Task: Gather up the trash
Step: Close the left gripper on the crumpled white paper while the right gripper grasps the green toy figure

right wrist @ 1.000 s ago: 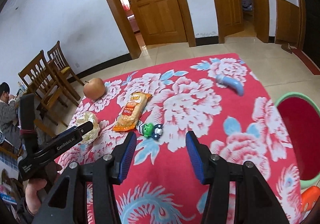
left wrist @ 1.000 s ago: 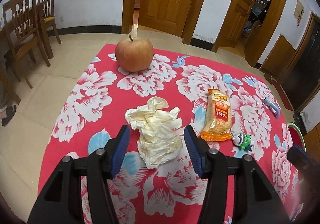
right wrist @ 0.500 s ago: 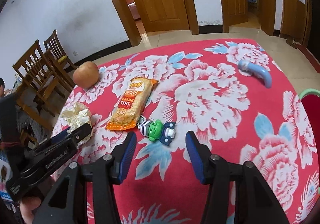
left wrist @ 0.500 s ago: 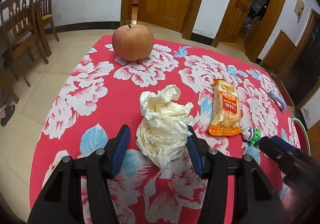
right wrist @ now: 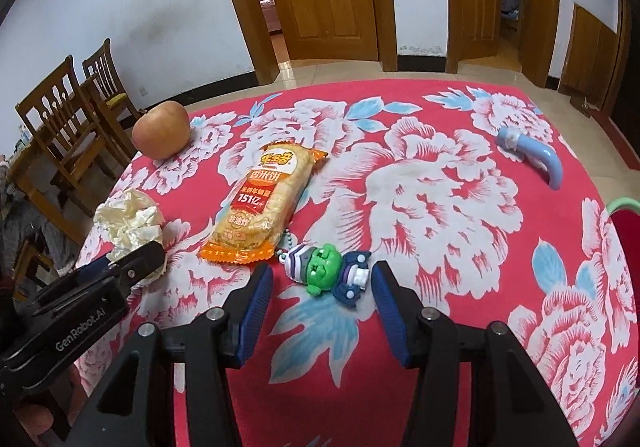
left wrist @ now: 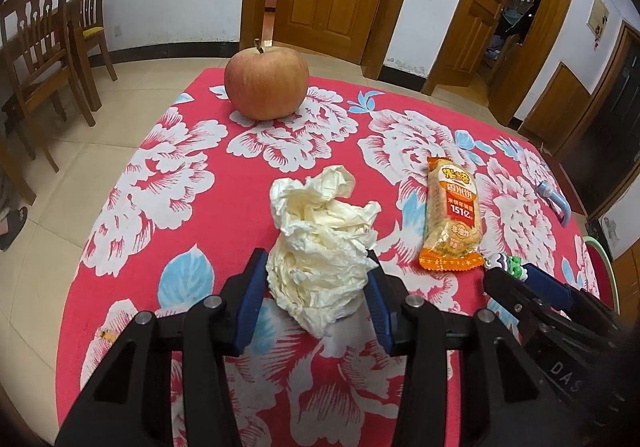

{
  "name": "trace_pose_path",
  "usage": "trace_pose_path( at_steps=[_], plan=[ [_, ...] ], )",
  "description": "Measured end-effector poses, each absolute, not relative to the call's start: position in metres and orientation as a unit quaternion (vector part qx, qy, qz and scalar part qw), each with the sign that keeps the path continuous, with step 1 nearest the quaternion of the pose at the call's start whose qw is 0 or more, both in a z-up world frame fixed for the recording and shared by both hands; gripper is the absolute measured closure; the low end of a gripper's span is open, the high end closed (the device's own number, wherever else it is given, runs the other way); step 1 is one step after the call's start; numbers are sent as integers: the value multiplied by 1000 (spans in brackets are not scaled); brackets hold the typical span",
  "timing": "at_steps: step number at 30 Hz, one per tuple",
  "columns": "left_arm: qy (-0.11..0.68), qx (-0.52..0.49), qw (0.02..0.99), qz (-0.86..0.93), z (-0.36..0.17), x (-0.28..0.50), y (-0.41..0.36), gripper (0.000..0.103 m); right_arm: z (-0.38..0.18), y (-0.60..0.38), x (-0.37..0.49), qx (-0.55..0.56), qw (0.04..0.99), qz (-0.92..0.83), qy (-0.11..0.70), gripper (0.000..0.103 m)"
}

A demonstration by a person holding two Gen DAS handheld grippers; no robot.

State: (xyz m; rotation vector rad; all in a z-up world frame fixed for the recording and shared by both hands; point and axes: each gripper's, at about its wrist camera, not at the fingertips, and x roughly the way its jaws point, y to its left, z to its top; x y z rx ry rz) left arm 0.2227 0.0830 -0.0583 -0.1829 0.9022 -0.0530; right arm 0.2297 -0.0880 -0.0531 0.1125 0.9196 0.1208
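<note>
Two grippers work over a worktop (left wrist: 132,207) under a red flowered cloth. The left gripper (left wrist: 316,295) has its blue fingers (left wrist: 252,287) on either side of a crumpled tissue (left wrist: 320,247), which lies near the worktop's left edge; the fingers have just been closing and now touch the wad's flanks, pressing it lightly. From the right wrist view the same tissue (right wrist: 130,227) shows beside the left gripper's tip (right wrist: 140,263).

The right gripper (right wrist: 320,295) stands about half open with nothing held; a green toy keychain (right wrist: 326,273) lies on the cloth just ahead of and between its fingers (right wrist: 256,299), untouched. A snack packet (right wrist: 262,203) lies just beyond the toy, lengthwise toward the far edge. An apple (left wrist: 266,83) sits upright near the far left corner. A blue curved tube (right wrist: 536,155) lies near the right edge, and a green-rimmed red bin (right wrist: 624,215) shows just past that edge.
</note>
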Motion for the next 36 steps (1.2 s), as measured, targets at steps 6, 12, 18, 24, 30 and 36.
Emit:
trace_pose_path(
  at_steps=[6, 12, 18, 24, 30, 36],
  plan=[
    [432, -83, 898, -25, -59, 223, 83, 59, -56, -79, 228, 10, 900, 43, 434, 55],
    [430, -84, 899, -25, -58, 224, 83, 64, -54, -86, 227, 33, 898, 52, 436, 56],
    [422, -72, 903, -22, -56, 223, 80, 69, -50, -101, 216, 68, 893, 59, 441, 56],
    [415, -73, 907, -20, -54, 221, 80, 72, -35, -123, 195, 88, 898, 54, 429, 56],
    [410, -74, 909, -24, -52, 218, 79, 76, -20, -144, 176, 102, 903, 48, 415, 56],
    [406, -67, 911, -40, -48, 214, 73, 77, -5, -167, 152, 113, 910, 31, 397, 56]
  ],
)
